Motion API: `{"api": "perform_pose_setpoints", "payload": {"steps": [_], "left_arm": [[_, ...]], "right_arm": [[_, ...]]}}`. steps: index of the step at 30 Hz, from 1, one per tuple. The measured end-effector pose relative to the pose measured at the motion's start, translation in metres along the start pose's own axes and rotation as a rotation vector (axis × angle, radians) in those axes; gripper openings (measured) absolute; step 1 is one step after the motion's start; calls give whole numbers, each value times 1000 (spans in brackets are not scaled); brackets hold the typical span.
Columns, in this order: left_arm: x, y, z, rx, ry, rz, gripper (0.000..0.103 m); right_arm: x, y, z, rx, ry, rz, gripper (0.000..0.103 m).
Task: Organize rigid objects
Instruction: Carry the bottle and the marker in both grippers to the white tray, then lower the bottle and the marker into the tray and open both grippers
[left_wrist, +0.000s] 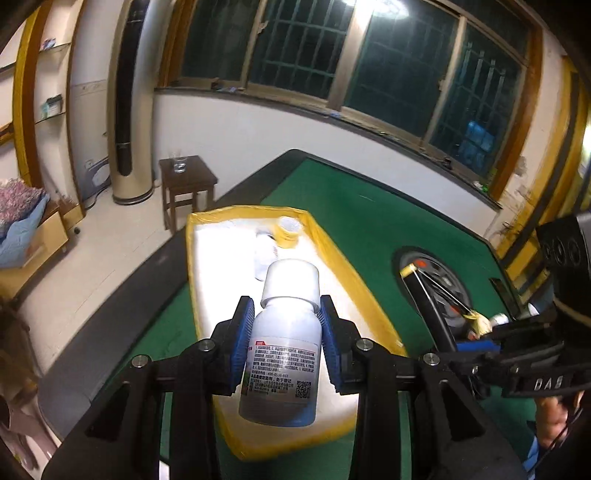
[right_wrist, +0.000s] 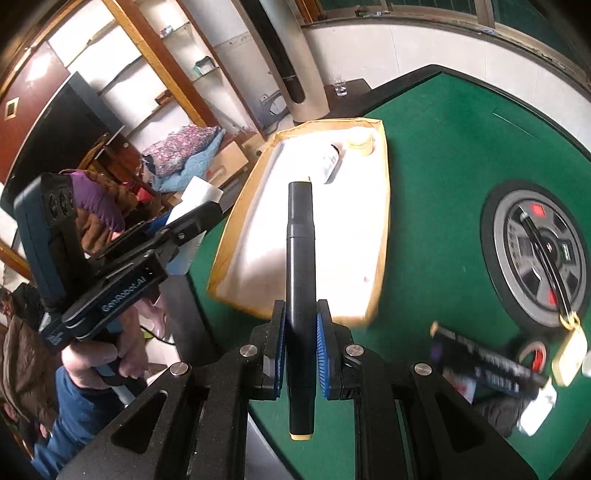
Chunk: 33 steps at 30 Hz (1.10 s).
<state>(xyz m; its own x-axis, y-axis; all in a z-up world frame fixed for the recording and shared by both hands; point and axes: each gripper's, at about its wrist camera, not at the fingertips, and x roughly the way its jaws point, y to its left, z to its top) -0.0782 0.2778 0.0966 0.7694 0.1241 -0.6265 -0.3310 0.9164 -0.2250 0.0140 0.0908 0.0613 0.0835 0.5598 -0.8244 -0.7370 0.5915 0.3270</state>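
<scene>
We hold a white bottle (left_wrist: 282, 354) with a white cap and a printed label in the left hand-held gripper (left_wrist: 287, 325), its blue pads pressed against the bottle's sides, above the near end of a yellow-rimmed tray (left_wrist: 192, 258) with a white floor. In the right hand-held gripper (right_wrist: 298, 343) we clamp a black marker (right_wrist: 300, 280) with pale yellow end caps, its length running forward past the blue pads toward the same tray (right_wrist: 384, 206). At the tray's far end lie a small white bottle (right_wrist: 330, 162) on its side and a pale yellow roll of tape (right_wrist: 360, 142) just beside it. The tray rests on a green worktop (left_wrist: 369, 221) with a dark border. To the right on the felt sits a round grey dial (right_wrist: 535, 254), and near it a cluttered group of items that includes a dark flat box (right_wrist: 487, 360) and a red-edged tape roll (right_wrist: 533, 354), blurred.
</scene>
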Motion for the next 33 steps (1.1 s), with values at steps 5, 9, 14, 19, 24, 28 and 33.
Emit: {"api": "perform_pose_setpoints", "payload": {"steps": [5,9,14,19,24,28,33], "left_arm": [[33,8,12,-9,57,19,33],[60,11,16,-20,108,33,33],[90,21,26,-58,168,62,33],[114,28,41,-69,226,84,33],[129,32,45,-92,254,104,33],[133,30,43,-87,263,97,33],[134,24,42,-68,264,96,32]], "right_arm": [[32,-5,24,36,41,-22,13],[50,-10,40,66,70,-24,13],[69,-17,57,84,98,-32,13],[90,-25,76,108,124,-72,13],[102,-22,89,104,136,-102,13],[109,-23,95,111,139,-129,13],[116,-29,97,124,139,-158,13]]}}
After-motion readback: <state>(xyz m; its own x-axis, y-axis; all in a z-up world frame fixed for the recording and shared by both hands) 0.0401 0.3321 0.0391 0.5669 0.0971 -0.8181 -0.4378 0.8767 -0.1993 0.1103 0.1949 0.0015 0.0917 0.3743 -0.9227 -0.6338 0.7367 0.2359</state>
